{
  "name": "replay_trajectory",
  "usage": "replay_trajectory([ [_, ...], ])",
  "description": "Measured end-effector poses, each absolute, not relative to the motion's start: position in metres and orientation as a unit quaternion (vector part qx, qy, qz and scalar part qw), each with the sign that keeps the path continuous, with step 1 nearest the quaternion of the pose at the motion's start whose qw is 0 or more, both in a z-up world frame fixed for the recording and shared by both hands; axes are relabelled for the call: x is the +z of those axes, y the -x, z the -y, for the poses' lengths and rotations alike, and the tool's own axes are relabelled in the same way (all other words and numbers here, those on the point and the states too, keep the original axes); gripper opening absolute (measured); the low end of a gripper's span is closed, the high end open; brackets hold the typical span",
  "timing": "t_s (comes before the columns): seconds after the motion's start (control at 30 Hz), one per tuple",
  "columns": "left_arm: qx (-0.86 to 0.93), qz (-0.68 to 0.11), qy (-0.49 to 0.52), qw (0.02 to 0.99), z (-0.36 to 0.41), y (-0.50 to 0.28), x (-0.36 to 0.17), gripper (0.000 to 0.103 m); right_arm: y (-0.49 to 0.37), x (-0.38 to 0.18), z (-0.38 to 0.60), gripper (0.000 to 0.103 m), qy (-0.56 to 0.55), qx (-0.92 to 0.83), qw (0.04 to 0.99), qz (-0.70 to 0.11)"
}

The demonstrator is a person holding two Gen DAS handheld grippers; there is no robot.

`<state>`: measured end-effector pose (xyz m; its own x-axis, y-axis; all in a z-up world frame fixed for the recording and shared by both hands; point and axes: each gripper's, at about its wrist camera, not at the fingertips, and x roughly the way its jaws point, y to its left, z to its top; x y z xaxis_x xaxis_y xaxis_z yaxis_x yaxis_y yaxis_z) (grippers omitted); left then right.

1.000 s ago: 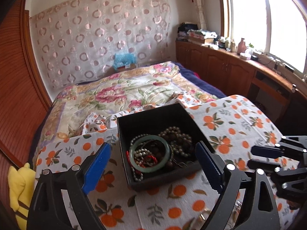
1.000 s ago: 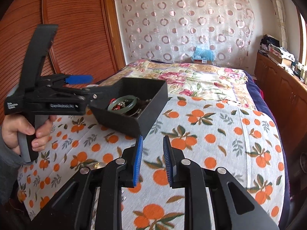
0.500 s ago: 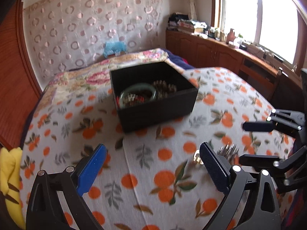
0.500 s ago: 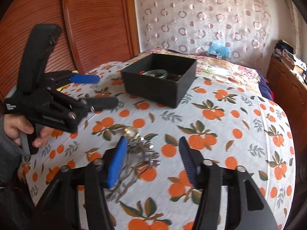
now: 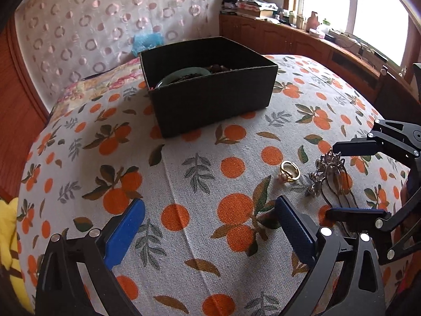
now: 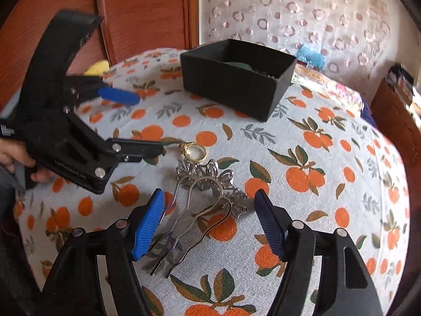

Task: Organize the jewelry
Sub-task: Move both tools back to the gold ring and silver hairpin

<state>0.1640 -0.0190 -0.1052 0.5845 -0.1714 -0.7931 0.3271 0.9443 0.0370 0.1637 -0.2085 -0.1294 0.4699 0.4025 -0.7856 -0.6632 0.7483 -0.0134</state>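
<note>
A black open box (image 5: 210, 92) with a green bangle (image 5: 184, 75) and beads inside stands on the orange-print cloth; it also shows in the right wrist view (image 6: 236, 79). A gold ring (image 5: 289, 171) (image 6: 194, 151) and silver hairpins with flower heads (image 5: 329, 176) (image 6: 205, 192) lie on the cloth near me. My right gripper (image 6: 210, 221) is open, its jaws on either side of the hairpins' prongs, just above them. My left gripper (image 5: 210, 231) is open and empty, low over the cloth left of the ring; it shows in the right wrist view (image 6: 139, 123).
The cloth covers a rounded table (image 5: 131, 158) whose edges fall away on all sides. A bed with floral cover (image 5: 86, 87) lies behind the box. Wooden cabinets (image 5: 302, 44) run along the right under the window. A yellow toy (image 5: 8, 234) sits at far left.
Both grippers have pulled back from the box and dropped toward the cloth. The right gripper has opened wider and come over the hairpins. The ring and hairpins have come into view.
</note>
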Motion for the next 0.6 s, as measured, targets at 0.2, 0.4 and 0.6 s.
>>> replay_trajectory([
  [0.2,-0.143,-0.434,-0.09,0.885,0.019,-0.163,-0.104,0.095,-0.162,-0.127,0.218,0.059,0.158,0.312,0.845,-0.404],
  [0.4,-0.143,-0.442,-0.09,0.881,0.019,-0.166,-0.103,0.095,-0.158,-0.126,0.233,0.057,0.148,0.305,0.852,-0.399],
  [0.6,-0.183,-0.429,-0.066,0.882,0.032,-0.163,-0.093,0.095,-0.158,-0.124,0.246,0.045,0.137,0.301,0.856,-0.397],
])
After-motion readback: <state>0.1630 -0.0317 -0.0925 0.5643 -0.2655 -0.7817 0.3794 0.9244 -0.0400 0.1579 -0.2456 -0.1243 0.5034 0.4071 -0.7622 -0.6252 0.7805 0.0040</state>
